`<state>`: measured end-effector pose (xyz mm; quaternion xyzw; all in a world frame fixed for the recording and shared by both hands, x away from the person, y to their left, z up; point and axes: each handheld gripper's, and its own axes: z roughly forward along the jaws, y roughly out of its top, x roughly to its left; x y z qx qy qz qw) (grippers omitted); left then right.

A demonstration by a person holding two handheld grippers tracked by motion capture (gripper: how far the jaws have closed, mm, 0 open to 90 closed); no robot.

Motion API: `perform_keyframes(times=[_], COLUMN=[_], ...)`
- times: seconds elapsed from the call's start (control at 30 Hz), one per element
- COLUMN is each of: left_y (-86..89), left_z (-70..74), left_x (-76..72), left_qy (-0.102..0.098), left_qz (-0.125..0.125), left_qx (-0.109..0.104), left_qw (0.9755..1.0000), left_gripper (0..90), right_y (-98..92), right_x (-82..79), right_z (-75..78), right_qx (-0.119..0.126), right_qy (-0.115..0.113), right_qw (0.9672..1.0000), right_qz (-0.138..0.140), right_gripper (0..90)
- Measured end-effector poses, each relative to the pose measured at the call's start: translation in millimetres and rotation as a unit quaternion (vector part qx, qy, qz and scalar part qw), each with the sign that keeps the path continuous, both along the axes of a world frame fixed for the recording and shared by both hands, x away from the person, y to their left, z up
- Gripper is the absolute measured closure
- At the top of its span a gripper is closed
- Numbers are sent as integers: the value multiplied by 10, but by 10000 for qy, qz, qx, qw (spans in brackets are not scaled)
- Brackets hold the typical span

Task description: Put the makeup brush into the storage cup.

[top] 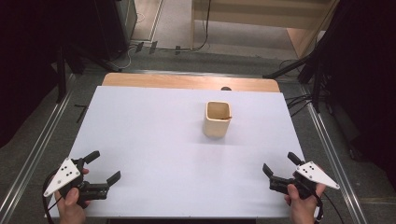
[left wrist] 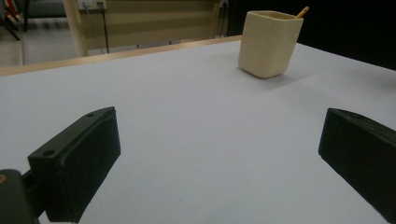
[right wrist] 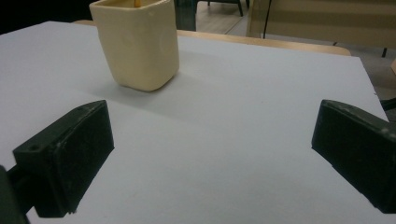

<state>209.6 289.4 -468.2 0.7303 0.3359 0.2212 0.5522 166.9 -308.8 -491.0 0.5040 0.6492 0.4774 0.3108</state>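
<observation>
we hold both claws low at the near edge of the white worktop [top: 154, 140], one at each corner, and neither grips anything. the left claw [top: 103, 165] stands wide, its two black jaws far apart over bare surface, and the right claw [top: 281, 163] stands just as wide at the opposite corner. between and beyond them, well apart from both, a cream cup [top: 217, 119] sits upright toward the far right of the worktop, nearer the right claw than the left. a thin orange stick [left wrist: 301, 11] leans in the cup, its tip rising just over the rim at one corner. we judge the cup is set out in the open so either claw can come at it unhindered, and the spread jaws suit a first reach. from the right claw's camera the cup [right wrist: 138, 43] looms close and plain: we read no brand, label or writing on it, nor anywhere on the worktop.
</observation>
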Motion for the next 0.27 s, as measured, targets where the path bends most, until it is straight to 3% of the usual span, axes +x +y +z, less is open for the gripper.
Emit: perform_keyframes(times=[0.27], left_y=[-41], left_z=[-9], left_x=[22], left_qy=[-6], left_qz=[-24], left_qx=[56], left_qw=[10000], left_gripper=[0], right_y=[-2], right_x=[9], right_z=[-8], right_qx=[-57], right_qy=[-16], right_qw=[10000], right_qz=[43], right_gripper=[0])
